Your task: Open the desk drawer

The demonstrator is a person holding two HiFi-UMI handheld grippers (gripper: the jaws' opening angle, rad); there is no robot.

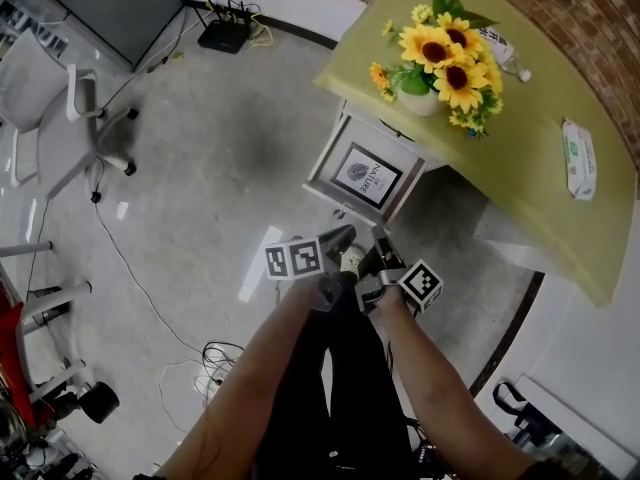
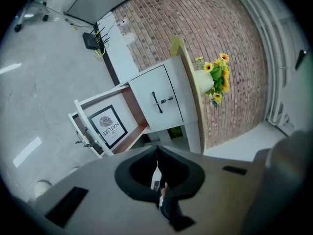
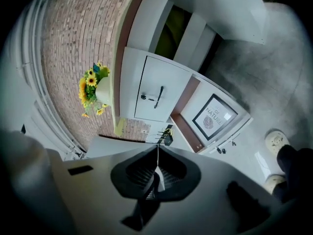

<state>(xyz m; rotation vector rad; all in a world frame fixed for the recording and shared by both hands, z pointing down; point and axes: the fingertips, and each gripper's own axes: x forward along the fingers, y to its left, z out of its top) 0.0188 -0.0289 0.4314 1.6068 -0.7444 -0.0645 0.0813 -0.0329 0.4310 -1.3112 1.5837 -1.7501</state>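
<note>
The white desk drawer stands pulled out under the yellow-green desk top, with a framed print reading "of NATURE" lying inside it. Both grippers hang in front of the drawer, apart from it. My left gripper is shut with nothing in it, and so is my right gripper. The left gripper view shows closed jaws below the open drawer and its front handle. In the right gripper view, my closed jaws point toward the drawer.
A white cabinet door with a black handle sits beside the drawer. Sunflowers in a white pot and a wipes pack rest on the desk. An office chair, a router and floor cables lie left.
</note>
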